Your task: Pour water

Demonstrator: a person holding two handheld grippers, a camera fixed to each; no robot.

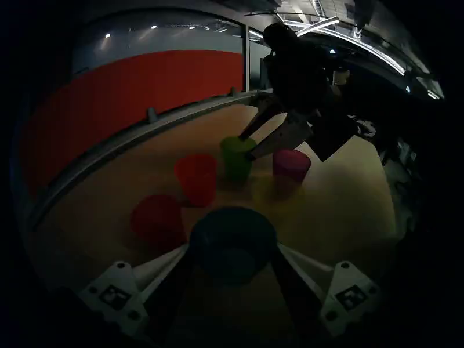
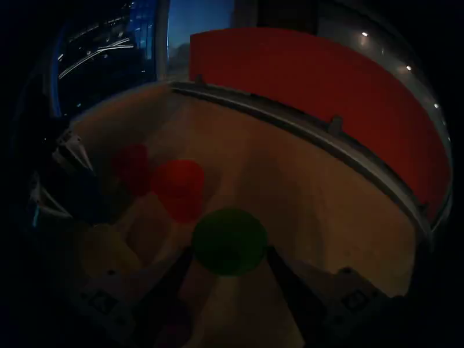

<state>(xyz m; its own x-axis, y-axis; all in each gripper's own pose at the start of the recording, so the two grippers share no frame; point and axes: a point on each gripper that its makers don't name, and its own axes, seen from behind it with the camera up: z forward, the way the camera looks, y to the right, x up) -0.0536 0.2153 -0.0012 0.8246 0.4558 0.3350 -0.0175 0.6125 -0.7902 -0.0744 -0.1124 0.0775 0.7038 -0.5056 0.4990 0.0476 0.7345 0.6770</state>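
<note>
Left gripper view: your left gripper (image 1: pixel 233 252) clamps the teal cup (image 1: pixel 234 235) at the table's (image 1: pixel 348 197) near side, right gripper (image 2: pixel 229 253) grips the green cup (image 1: pixel 235 161) farther off, so grasp step looks done; next lift & tip one w/o sloshing.

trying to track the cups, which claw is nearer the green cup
Right. The right claw grips the green cup between its fingers; the left claw is farther off, gripping the dark blue cup, with a red cup roughly between them.
</note>
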